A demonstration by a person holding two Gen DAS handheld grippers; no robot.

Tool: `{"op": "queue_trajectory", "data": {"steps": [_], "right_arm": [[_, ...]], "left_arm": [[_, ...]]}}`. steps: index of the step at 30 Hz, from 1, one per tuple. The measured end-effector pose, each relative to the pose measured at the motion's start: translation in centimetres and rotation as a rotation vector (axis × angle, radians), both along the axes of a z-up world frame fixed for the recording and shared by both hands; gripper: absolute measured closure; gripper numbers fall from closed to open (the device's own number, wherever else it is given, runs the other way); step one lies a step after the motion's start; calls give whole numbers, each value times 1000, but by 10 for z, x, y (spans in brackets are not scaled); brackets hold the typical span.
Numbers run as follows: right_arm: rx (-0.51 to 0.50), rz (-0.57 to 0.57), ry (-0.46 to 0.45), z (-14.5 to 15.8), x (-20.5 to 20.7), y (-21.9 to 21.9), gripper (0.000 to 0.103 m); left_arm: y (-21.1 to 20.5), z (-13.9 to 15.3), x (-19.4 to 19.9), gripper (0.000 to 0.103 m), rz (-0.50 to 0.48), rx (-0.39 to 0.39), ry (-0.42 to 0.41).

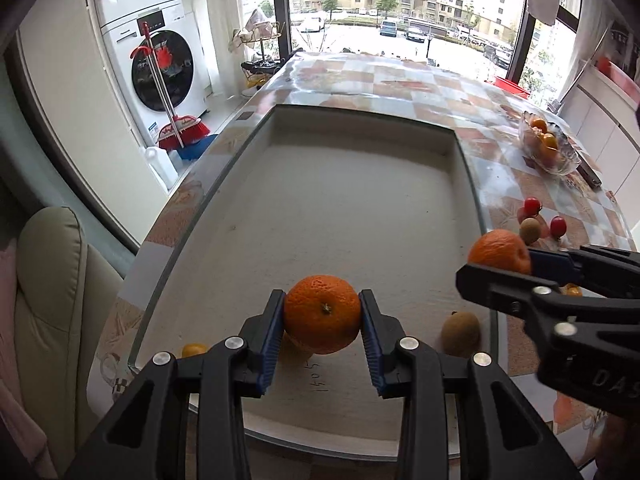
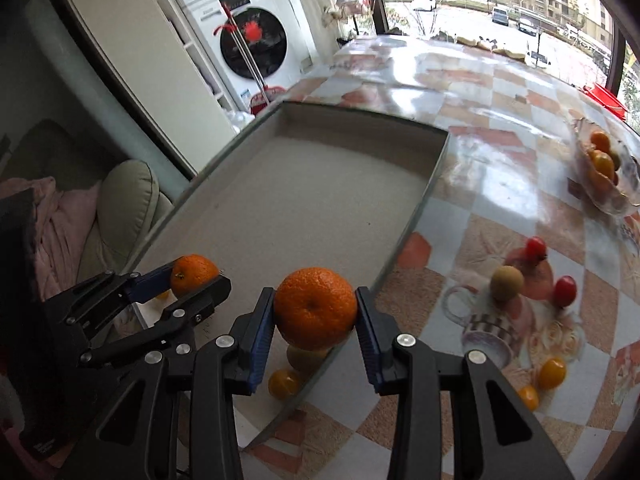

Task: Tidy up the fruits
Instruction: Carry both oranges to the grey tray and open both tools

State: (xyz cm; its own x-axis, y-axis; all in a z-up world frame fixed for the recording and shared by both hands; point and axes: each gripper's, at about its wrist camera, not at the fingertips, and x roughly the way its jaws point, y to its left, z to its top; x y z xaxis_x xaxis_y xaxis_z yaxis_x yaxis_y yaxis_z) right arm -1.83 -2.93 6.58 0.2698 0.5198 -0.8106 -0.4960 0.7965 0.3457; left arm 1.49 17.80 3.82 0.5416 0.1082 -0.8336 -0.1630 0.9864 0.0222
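Both grippers loaded. My left gripper (image 1: 322, 322) is clamped on one orange (image 1: 322, 314), pads pressing its two sides, stem end facing the camera; it hangs over the near end of the grey tray (image 1: 340, 184). My right gripper (image 2: 315, 312) is clamped on a second orange (image 2: 316, 308), held over the tray's right rim where it meets the checked bench (image 2: 480, 128). The glass bowl (image 1: 550, 148) sits far right on the bench, well apart from both; judging by that, the right hand is nearer to it, the left would have to cross the tray. Oranges are round, no long axis to mind. Count: two oranges, both gripped; two kiwis, one near the tray's right rim (image 1: 460, 334), one out on the bench (image 2: 507, 283); two red cherry tomatoes (image 2: 536, 248) beside that kiwi; three small yellow fruits (image 2: 552, 372) loose near the bench's front. Bowl already holds several small orange-yellow fruits, number unclear.
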Motion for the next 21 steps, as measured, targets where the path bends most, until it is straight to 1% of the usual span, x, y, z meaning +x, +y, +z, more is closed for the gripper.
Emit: {"op": "queue_trajectory", "data": {"steps": [3,4,5,6,7,8,9,10,12,13,14,15,16,21], "right_arm": [[8,-1,2,-1,2,-3,57],[11,-3,4,0,3,-4,49],[16,-8,1,1,3,-5,44],[25,-14,-4,3,3,-9,35],[34,-19,-13,7,4,-10,28],[38,-25,-21,10,4,-10,26],[39,-35,-35,13,4,-13,23],[38,-41,-44,16,4,-15,23],[41,-53,-53,20,4,-21,20],[42,-60,-56,21,4,-25,17],[41,-68,-60,22,4,-29,15],[38,-79,-64,22,3,-33,10],[34,-93,-69,23,3,-39,0],[19,-150,-80,23,3,-66,0]], "left_arm": [[-2,-1,1,65,0,12,0],[-3,-1,1,65,0,18,1],[-4,-2,2,65,0,22,5],[-4,-2,1,65,-1,25,6],[-5,-2,1,65,-3,29,6],[-6,-1,1,64,-2,39,4],[-7,-1,1,50,-3,49,2],[-9,0,1,32,2,65,-5],[-9,5,-3,19,13,94,-34],[-11,7,-4,19,13,105,-47],[-13,9,-4,19,9,112,-53],[-14,10,-4,19,4,116,-51],[-16,11,-4,19,1,120,-49],[-25,15,-5,19,1,157,-46]]}}
